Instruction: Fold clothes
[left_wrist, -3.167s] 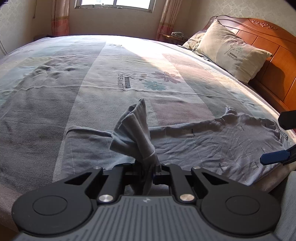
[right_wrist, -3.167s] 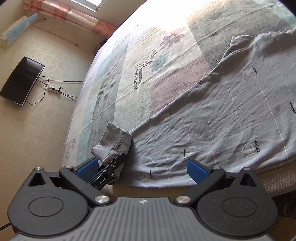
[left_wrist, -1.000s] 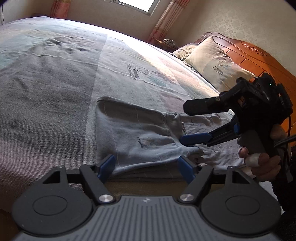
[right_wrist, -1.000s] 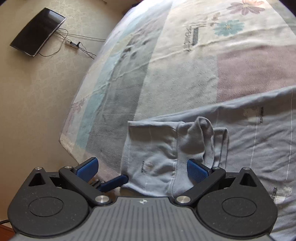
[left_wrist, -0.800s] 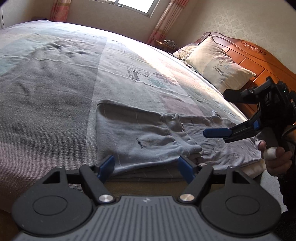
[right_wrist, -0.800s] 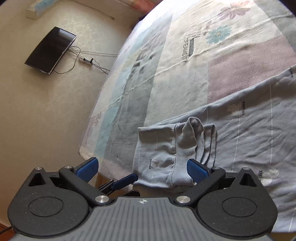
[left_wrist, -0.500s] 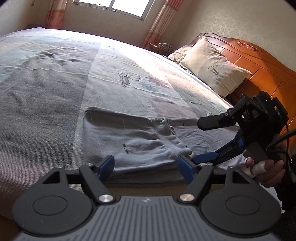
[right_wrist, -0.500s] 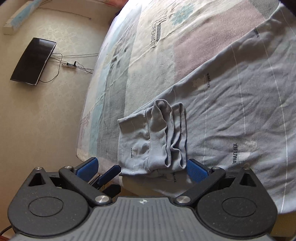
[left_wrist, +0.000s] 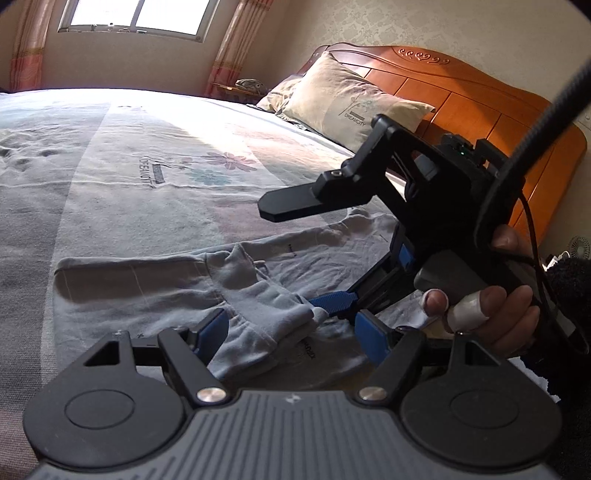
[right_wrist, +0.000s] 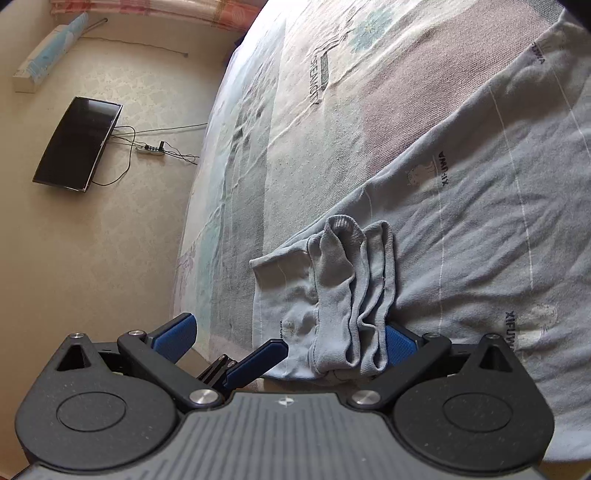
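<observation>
The grey garment (left_wrist: 155, 280) lies flat along the near edge of the bed (left_wrist: 110, 177), with its bunched sleeve (left_wrist: 258, 306) folded on top. Left gripper (left_wrist: 291, 332): jaws apart, straddling the sleeve, gripping nothing. Right gripper (right_wrist: 288, 336): jaws wide, likewise straddling. A pillow (left_wrist: 351, 99) rests far right.

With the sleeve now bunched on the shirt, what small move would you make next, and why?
Probably close the left gripper on the sleeve and draw it flat. It lies crumpled near the shirt edge, between open jaws; the right gripper is open too.
</observation>
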